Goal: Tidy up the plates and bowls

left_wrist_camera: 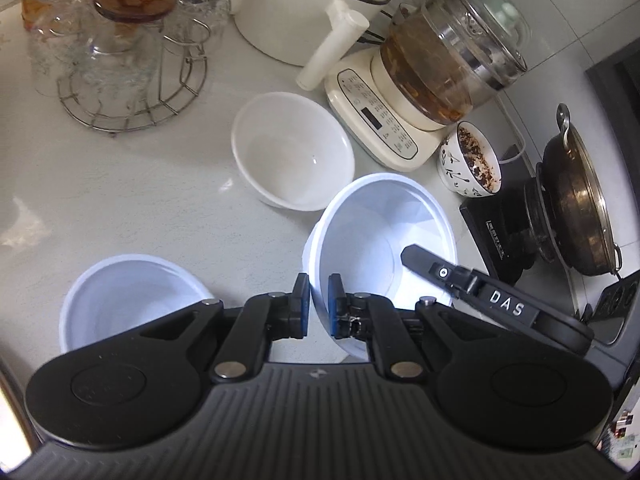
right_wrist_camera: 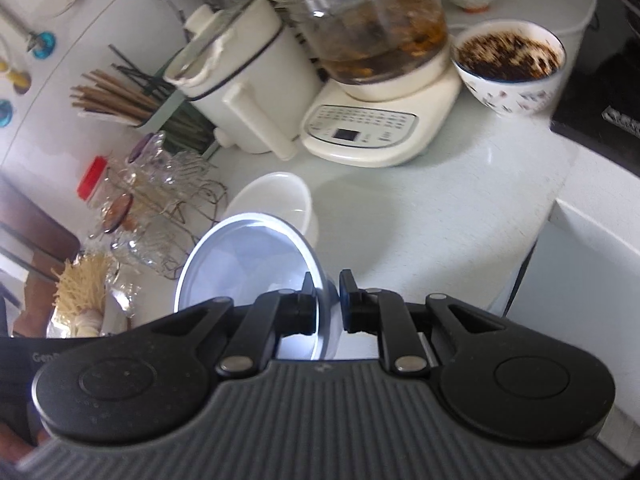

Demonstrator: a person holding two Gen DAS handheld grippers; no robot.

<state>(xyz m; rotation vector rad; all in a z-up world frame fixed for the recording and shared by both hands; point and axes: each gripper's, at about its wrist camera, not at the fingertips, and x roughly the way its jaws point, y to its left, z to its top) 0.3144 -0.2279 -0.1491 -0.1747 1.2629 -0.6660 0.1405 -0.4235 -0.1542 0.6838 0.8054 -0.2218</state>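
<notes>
Pale countertop (left_wrist_camera: 120, 200) fills both of our views, crowded along the top by a white pot (left_wrist_camera: 304, 8), a glass kettle (left_wrist_camera: 448, 60) on its cream base and a wire rack of glasses (left_wrist_camera: 132, 92). Our left gripper (left_wrist_camera: 319, 306) pinches the near rim of a white bowl (left_wrist_camera: 384, 240); our right gripper (right_wrist_camera: 328, 302) pinches its opposite rim, and the bowl tilts between them. A second white bowl (left_wrist_camera: 292, 152) sits just beyond, a third (left_wrist_camera: 128, 296) at lower left. Open counter lies at centre left. At right, a dark cooktop (left_wrist_camera: 492, 236) bounds the counter. We read "DAS" on the other gripper's finger.
</notes>
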